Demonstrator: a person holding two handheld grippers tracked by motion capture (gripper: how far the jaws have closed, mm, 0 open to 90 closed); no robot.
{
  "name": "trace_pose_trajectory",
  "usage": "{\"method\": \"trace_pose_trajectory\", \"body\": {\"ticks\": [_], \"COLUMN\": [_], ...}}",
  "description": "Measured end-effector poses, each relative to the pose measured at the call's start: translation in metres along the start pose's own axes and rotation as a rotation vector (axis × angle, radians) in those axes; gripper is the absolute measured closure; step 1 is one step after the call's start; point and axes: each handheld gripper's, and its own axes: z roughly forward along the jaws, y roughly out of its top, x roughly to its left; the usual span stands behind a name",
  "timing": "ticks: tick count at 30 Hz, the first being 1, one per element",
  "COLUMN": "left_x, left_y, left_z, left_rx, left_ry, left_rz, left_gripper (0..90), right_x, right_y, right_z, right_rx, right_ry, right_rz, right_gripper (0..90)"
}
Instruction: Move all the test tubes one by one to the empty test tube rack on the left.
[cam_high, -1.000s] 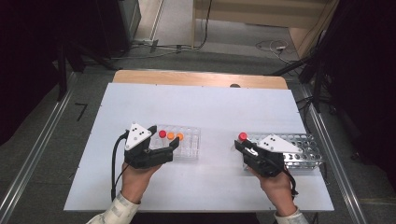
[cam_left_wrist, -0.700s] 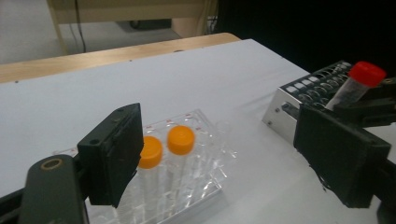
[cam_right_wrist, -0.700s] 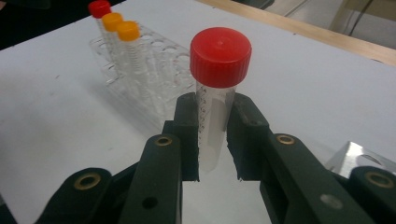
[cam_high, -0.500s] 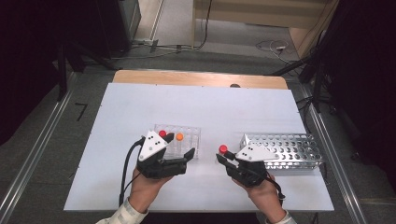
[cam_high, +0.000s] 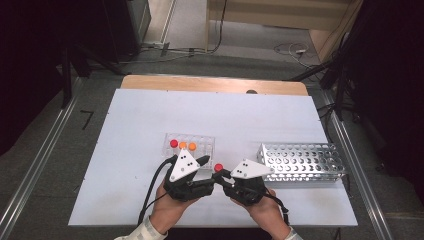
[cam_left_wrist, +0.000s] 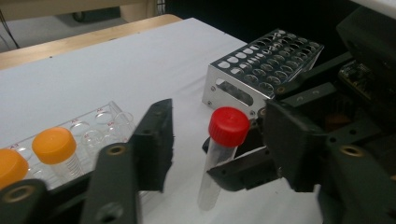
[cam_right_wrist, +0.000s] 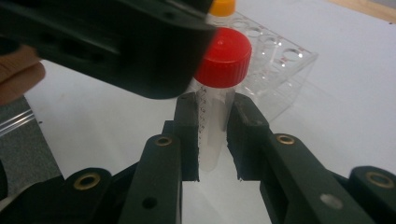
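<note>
A clear tube with a red cap (cam_high: 218, 167) stands upright between my two grippers, just in front of the clear plastic rack (cam_high: 206, 141). My right gripper (cam_right_wrist: 211, 122) is shut on the tube's body (cam_right_wrist: 212, 135) below the cap; in the high view the right gripper (cam_high: 226, 176) sits at the front middle. My left gripper (cam_high: 206, 162) faces it, open. In the left gripper view the left gripper (cam_left_wrist: 219, 116) has one jaw on each side of the tube (cam_left_wrist: 223, 148), with a gap on both sides. The clear rack holds one red-capped tube (cam_high: 173, 143) and two orange-capped tubes (cam_high: 188, 146).
A metal rack (cam_high: 302, 162) with several empty holes stands to the right, close behind the right hand. The white table (cam_high: 150, 110) extends far back and to the left. Its front edge lies just under the person's wrists.
The right gripper carried the red-capped tube leftward, away from the metal rack. The left gripper moved right from beside the clear rack, and the two now meet at the front middle.
</note>
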Motion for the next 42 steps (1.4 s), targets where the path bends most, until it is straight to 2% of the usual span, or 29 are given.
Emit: {"method": "trace_pose_trajectory", "body": {"ticks": [3, 8, 11, 15, 19, 20, 22, 23, 25, 27, 30, 34, 42], "left_x": [0.000, -0.001, -0.001, -0.002, -0.001, -0.001, -0.001, 0.000, 0.001, 0.005, 0.010, 0.015, 0.023], "left_y": [-0.002, -0.003, -0.005, -0.006, -0.006, -0.005, -0.005, -0.004, -0.002, -0.002, -0.001, -0.001, 0.001], "left_z": [0.001, 0.002, 0.004, 0.004, 0.003, 0.003, 0.000, -0.001, -0.004, -0.007, -0.011, -0.016, -0.028], "left_rx": [-0.002, -0.004, 0.001, 0.006, 0.003, 0.004, -0.002, -0.008, -0.012, -0.017, -0.016, -0.021, -0.035], "left_ry": [-0.006, 0.001, -0.003, 0.015, 0.009, 0.007, 0.004, 0.003, 0.003, 0.006, 0.010, 0.011, 0.041], "left_rz": [0.004, 0.017, 0.020, 0.040, 0.032, 0.031, 0.029, 0.027, 0.024, 0.014, -0.006, -0.023, -0.032], "left_gripper": [57.2, 65.5, 66.5, 69.2, 70.0, 70.1, 70.2, 70.2, 70.2, 70.2, 70.2, 70.3, 70.3], "right_x": [0.003, 0.005, 0.005, 0.006, 0.006, 0.006, 0.006, 0.005, 0.003, 0.000, -0.006, -0.014, -0.025], "right_y": [0.001, 0.004, 0.005, 0.004, 0.004, 0.004, 0.004, 0.004, 0.003, 0.002, 0.000, -0.004, -0.014], "right_z": [0.002, 0.003, 0.003, 0.004, 0.004, 0.003, 0.003, 0.003, 0.002, 0.000, -0.003, -0.010, -0.021], "right_rx": [-0.003, -0.013, -0.014, -0.011, -0.011, -0.012, -0.012, -0.010, -0.011, -0.006, 0.000, -0.007, -0.004], "right_ry": [0.009, 0.018, 0.019, 0.021, 0.024, 0.028, 0.043, 0.043, 0.040, 0.040, 0.030, 0.010, -0.021], "right_rz": [-0.009, -0.011, -0.008, -0.009, -0.007, -0.008, -0.006, -0.008, -0.013, -0.002, 0.011, 0.021, 0.039], "right_gripper": [71.8, 71.8, 71.8, 71.8, 71.1, 69.9, 55.7, 51.4, 46.9, 38.7, 32.3, 29.5, 28.9]}}
